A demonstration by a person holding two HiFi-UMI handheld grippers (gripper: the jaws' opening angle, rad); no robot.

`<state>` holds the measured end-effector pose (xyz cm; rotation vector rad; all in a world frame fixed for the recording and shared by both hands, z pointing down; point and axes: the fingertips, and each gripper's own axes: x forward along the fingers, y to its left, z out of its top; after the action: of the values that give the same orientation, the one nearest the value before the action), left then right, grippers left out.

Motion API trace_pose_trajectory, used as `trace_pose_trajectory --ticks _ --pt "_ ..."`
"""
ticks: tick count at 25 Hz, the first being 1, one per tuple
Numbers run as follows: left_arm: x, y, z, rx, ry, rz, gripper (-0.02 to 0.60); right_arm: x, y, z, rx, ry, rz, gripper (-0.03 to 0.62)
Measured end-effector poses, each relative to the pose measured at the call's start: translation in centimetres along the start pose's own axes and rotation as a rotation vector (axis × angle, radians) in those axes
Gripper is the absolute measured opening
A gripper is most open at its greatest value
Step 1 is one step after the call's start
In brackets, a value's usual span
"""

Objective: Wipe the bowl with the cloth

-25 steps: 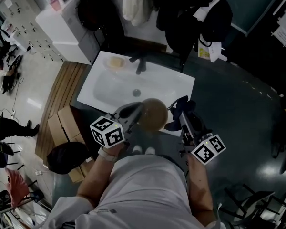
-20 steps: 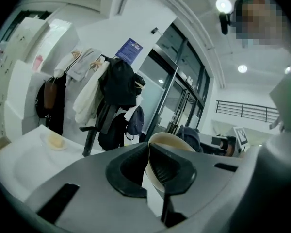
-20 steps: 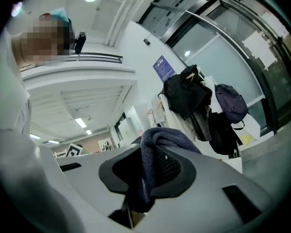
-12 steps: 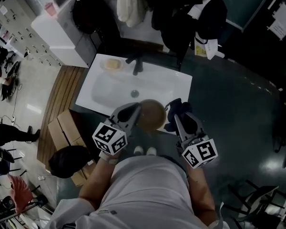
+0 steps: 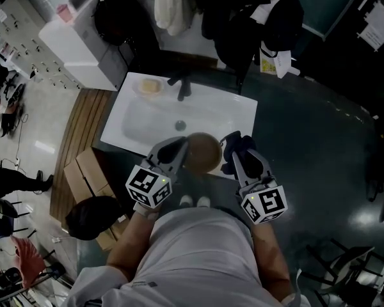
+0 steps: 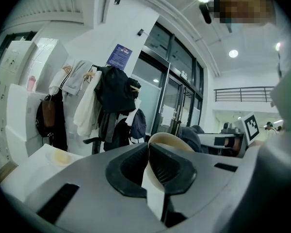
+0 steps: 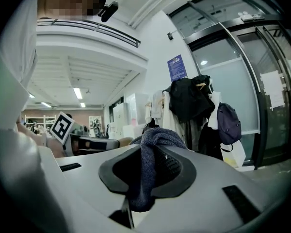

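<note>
A tan bowl [image 5: 203, 152] hangs over the front edge of the white sink [image 5: 147, 117], with my left gripper [image 5: 178, 151] shut on its rim. In the left gripper view that rim [image 6: 170, 141] stands pinched between the two black pads. My right gripper [image 5: 233, 151] is just right of the bowl, shut on a dark blue cloth [image 5: 237, 144]. The right gripper view shows the cloth [image 7: 153, 161] bunched up between the pads and hanging down below them. The cloth sits against the bowl's right side; whether it touches I cannot tell.
A black tap [image 5: 182, 85] and a soap dish [image 5: 149, 87] sit at the back of the sink. Coats and bags [image 5: 243, 18] hang behind it. A white cabinet [image 5: 83, 43] stands at the left, cardboard boxes [image 5: 89, 171] and a dark bag [image 5: 93, 213] lie on the floor.
Both grippers have drawn closer to each other; the right one has swung left toward the bowl with the cloth. The bowl stays held over the sink's front edge.
</note>
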<state>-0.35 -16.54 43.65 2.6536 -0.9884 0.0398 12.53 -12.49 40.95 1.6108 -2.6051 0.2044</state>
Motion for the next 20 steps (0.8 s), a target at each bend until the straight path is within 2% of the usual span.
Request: trace_pose_trajectory --ticks 20 --pt "-0.1 2.1 -0.7 -0.007 0.029 0.015 0.021 1.5 0.4 -0.8 -0.014 0.032 -0.044 0.069"
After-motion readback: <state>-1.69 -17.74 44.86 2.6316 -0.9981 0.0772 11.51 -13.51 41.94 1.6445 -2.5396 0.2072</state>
